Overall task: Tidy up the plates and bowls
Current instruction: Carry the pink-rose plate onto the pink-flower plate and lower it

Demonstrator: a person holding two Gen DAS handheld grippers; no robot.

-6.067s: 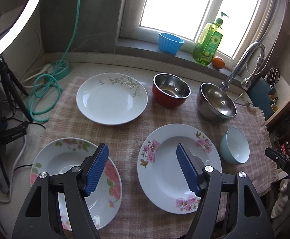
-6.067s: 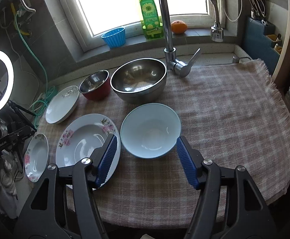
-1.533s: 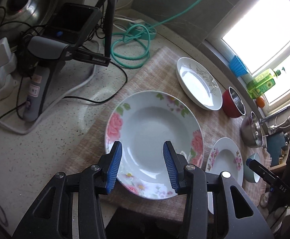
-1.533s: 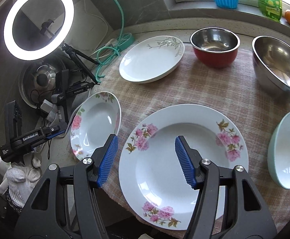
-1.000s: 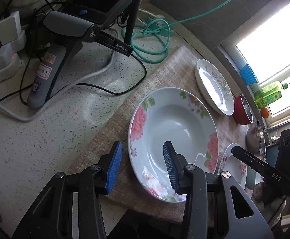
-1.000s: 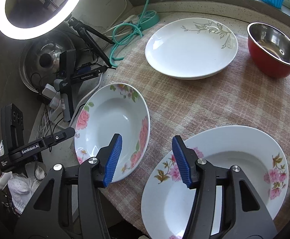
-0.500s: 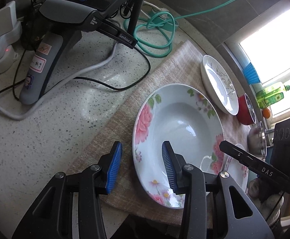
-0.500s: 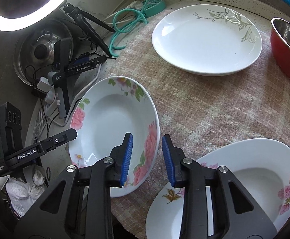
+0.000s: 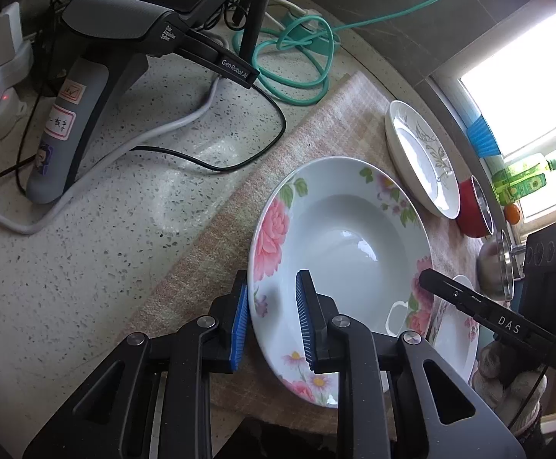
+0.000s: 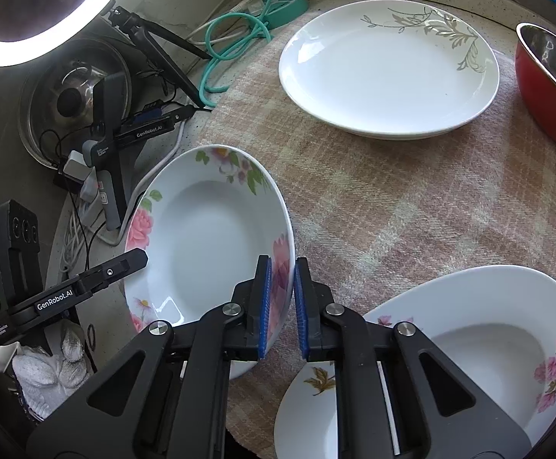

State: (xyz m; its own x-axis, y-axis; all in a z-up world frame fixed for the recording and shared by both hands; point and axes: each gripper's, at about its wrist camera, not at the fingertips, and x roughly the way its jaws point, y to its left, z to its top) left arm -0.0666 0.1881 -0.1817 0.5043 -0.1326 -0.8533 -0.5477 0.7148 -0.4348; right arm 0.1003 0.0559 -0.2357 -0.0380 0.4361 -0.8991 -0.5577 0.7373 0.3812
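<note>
While both grippers clamp its rim, rose plate [image 10: 201,244] sits empty.

We see a plaid cloth [image 10: 412,206] over a speckled counter [image 9: 98,252]. A teal cable [image 9: 297,61] lies coiled nr the cloth's far corner. A lit ring light [image 10: 21,42] stands beside a pot lid [image 10: 67,95]. Soap bottle [image 9: 522,183] sits by the window.
</note>
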